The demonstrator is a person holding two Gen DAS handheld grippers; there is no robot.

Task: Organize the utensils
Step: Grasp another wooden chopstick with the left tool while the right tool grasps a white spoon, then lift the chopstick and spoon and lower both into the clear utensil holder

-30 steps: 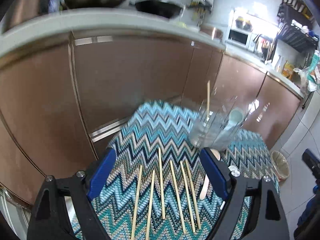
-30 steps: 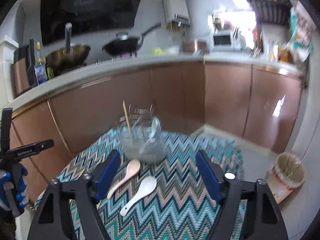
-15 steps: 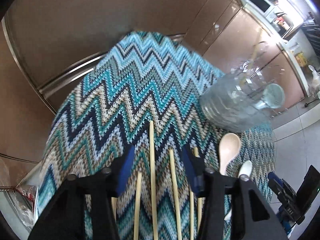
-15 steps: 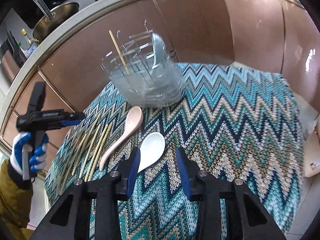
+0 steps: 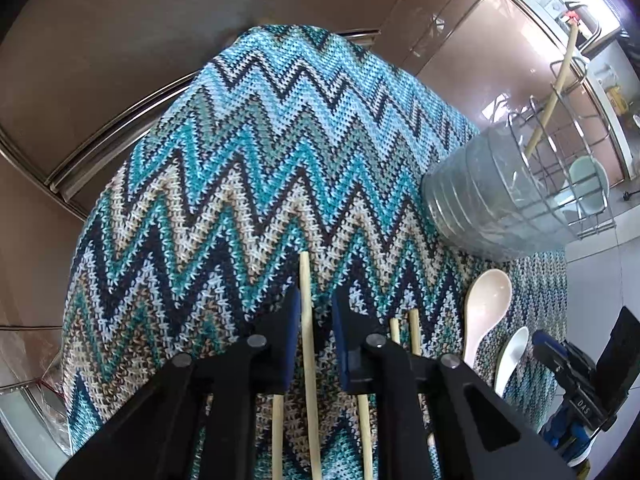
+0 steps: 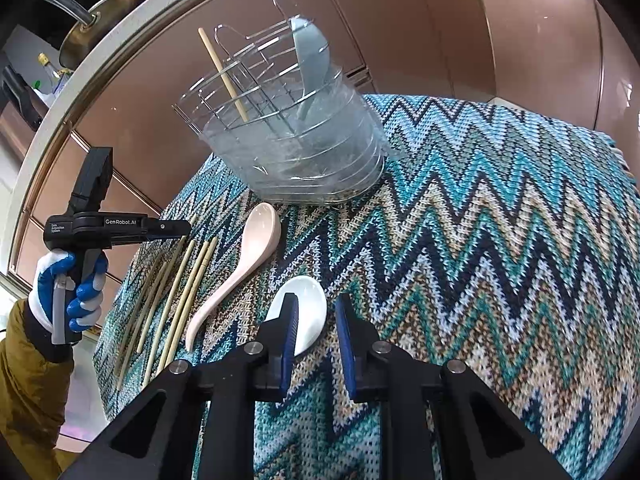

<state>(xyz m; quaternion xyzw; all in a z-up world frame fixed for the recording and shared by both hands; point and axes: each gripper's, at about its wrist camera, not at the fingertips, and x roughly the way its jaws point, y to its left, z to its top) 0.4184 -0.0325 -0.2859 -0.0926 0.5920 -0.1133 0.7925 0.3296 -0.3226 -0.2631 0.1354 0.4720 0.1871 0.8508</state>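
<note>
On the zigzag cloth several wooden chopsticks lie side by side. My left gripper points down at them, its jaws closing around one chopstick; a gap still shows on the right of it. My right gripper hovers low over the white spoon. Its jaws are closing with the spoon's bowl between them, and the right pad is clear of it. A pink spoon lies beside it. The clear holder with a wire rack holds one chopstick and a grey-blue spoon.
Brown cabinet fronts rise close behind the cloth-covered table. A wok stands on the counter above. A gloved hand holds the left gripper at the table's left edge. Bare cloth stretches to the right.
Both grippers dropped toward the cloth and tilted downward. Their jaws narrowed from wide open, the left around a chopstick, the right around the white spoon's bowl.
</note>
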